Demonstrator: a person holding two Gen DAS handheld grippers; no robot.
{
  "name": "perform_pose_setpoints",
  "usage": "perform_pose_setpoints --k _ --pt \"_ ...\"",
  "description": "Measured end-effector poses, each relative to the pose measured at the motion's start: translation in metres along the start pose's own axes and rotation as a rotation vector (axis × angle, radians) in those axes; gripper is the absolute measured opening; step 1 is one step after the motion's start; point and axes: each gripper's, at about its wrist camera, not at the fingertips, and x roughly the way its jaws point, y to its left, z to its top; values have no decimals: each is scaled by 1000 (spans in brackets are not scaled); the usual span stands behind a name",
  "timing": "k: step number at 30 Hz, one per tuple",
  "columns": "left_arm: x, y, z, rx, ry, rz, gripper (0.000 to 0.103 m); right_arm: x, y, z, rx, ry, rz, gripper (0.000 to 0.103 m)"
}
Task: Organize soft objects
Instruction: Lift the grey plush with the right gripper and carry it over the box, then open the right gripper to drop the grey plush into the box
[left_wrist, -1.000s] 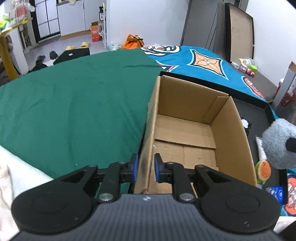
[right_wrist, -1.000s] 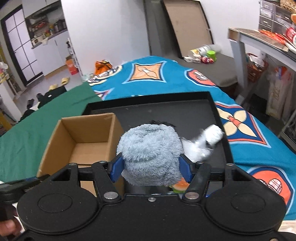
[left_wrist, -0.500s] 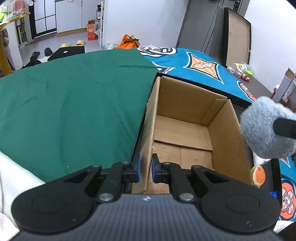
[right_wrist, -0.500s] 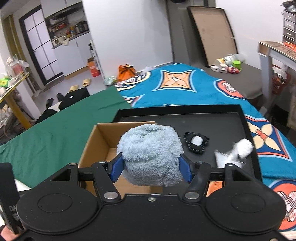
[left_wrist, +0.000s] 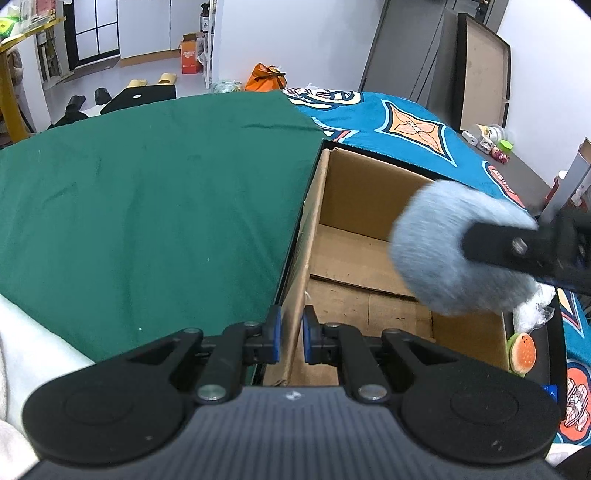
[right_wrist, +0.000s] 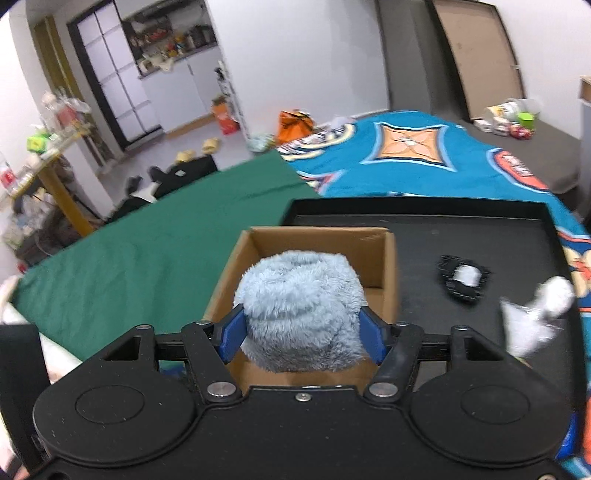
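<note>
An open cardboard box (left_wrist: 369, 206) stands at the left end of a black tray (right_wrist: 480, 229). My left gripper (left_wrist: 291, 332) is shut on the box's near left wall, which sits upright between the blue pads. A fluffy light-blue plush (right_wrist: 299, 302) hangs over the box's (right_wrist: 317, 240) opening, between the pads of my right gripper (right_wrist: 303, 332). Those jaws are opening, and the pads still touch the fur on both sides. In the left wrist view the plush (left_wrist: 436, 258) floats above the box's right half, with a right finger (left_wrist: 509, 251) across it.
On the tray right of the box lie a small black-and-white item (right_wrist: 463, 278) and a white soft thing in plastic (right_wrist: 535, 314). A burger-shaped toy (left_wrist: 521, 352) sits by the box's right wall. Green cloth (left_wrist: 147, 203) lies left, a blue patterned blanket (right_wrist: 406, 147) behind.
My right gripper carried the plush leftward from beside the box to over its opening, and its pads now stand wider apart. The left gripper kept its hold on the box wall.
</note>
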Motion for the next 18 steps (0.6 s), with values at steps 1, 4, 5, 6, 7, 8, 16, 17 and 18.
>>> perform_pose_setpoints --k 1,4,5,6,7,8,16,17,18 --pt "0 0 0 -2 2 -1 11 0 2 1 3 -9 20 76" --pt "1 2 1 -4 5 -1 11 0 7 3 -6 -13 34 82" --pt "1 2 1 -2 6 5 12 -1 8 3 -7 -7 31 82" --pt "0 1 0 -1 3 5 12 -2 6 3 -3 -1 31 82" --pt "0 1 1 0 4 7 12 -3 5 3 6 2 31 82" --pt "0 0 1 0 5 9 13 -6 2 2 14 4 28 82" --pt "-4 0 2 -2 12 8 24 -21 -13 -3 27 8 -32 81" --pt "-4 0 2 -1 12 8 30 -22 -15 -4 29 7 -41 81" --pt "-5 0 2 2 13 8 33 -25 -18 -5 30 6 -53 81"
